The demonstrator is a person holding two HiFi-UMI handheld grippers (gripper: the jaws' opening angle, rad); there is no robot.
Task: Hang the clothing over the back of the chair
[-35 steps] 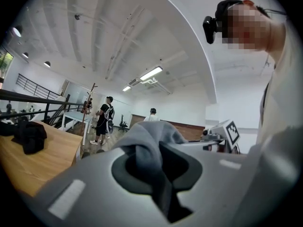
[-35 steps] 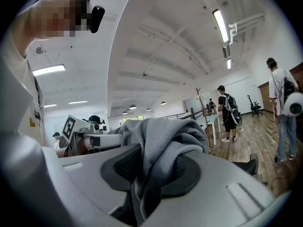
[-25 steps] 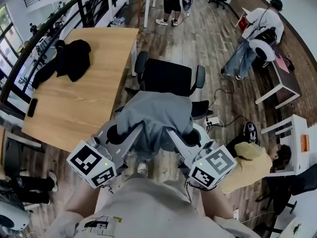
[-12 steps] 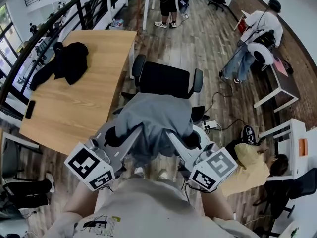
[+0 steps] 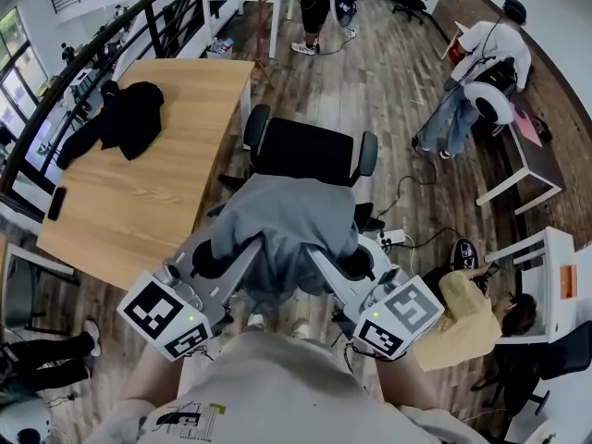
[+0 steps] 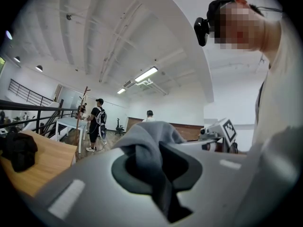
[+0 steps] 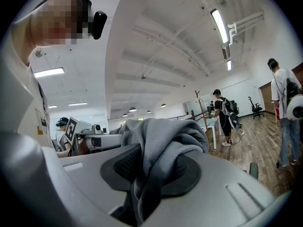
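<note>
Head view is showing me my own pale shirt [image 5: 277, 396] at the bottom edge, with both hand-held tools reaching out from it toward the black office chair [image 5: 310, 151]. I am holding the left gripper [image 5: 218, 252] on the near left side of the chair and the right gripper [image 5: 355, 263] on the near right side, the two roughly level with each other. Between them a gray sweatshirt [image 5: 291, 215] is hanging in a bunched fold on the near side of the chair, covering the chair's closest part; whether the cloth is touching the chair, I cannot tell.

Looking along the left gripper, I am seeing its jaws clamped on a fold of the sweatshirt, the cloth rising in a hump above the dark pads [image 6: 125, 171]. Looking along the right gripper, its jaws are likewise pinching a thick wad of the same cloth, which is spilling over the textured pads [image 7: 124, 163].

Left of the chair, a wooden table [image 5: 157, 202] is carrying a black garment [image 5: 129, 118] and a dark phone [image 5: 56, 203] near its edge. Right of the chair and close to me, a person in a yellow top [image 5: 462, 308] is crouching by a white desk [image 5: 541, 248]. Beyond the chair, one person [image 5: 319, 3] is standing at the far end of the plank floor [image 5: 398, 81], and another [image 5: 486, 58] is bending over at the far right.
</note>
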